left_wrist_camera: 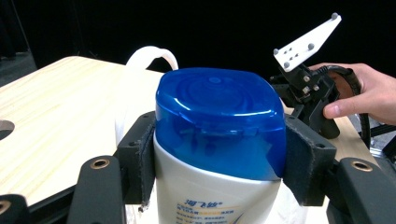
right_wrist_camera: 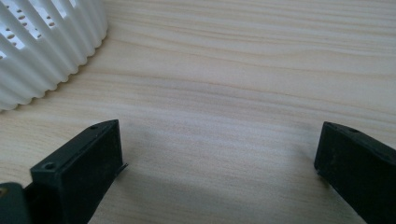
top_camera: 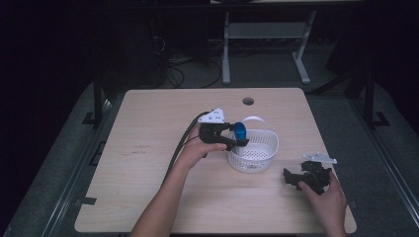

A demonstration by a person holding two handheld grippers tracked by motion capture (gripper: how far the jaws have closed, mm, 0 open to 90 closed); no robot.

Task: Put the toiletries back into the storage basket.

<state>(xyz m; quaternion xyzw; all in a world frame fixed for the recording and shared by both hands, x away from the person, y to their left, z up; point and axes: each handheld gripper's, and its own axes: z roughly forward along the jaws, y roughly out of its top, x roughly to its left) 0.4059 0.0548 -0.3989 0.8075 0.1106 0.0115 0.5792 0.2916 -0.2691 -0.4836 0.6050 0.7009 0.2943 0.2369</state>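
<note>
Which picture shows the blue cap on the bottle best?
The left gripper view: the blue cap is big and close there, squeezed between the left claw's two black pads, with the white bottle below. In the high view the cap is a small blue spot at the white basket's rim. The right gripper view shows the basket's ribbed wall and bare table.

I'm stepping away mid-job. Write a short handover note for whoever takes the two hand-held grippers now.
Left hand-held gripper: shut on the white bottle, pads pressing just at and below its blue cap, held at the near-left rim of the white basket.
Right hand-held gripper: open, nothing between its jaws, resting low over bare table to the right of the basket.
Done: bottle picked up and brought to the basket.
Left: the bottle is not yet in the basket; probably lower it in, release, withdraw. Whether the basket holds anything else is hard to tell.
</note>
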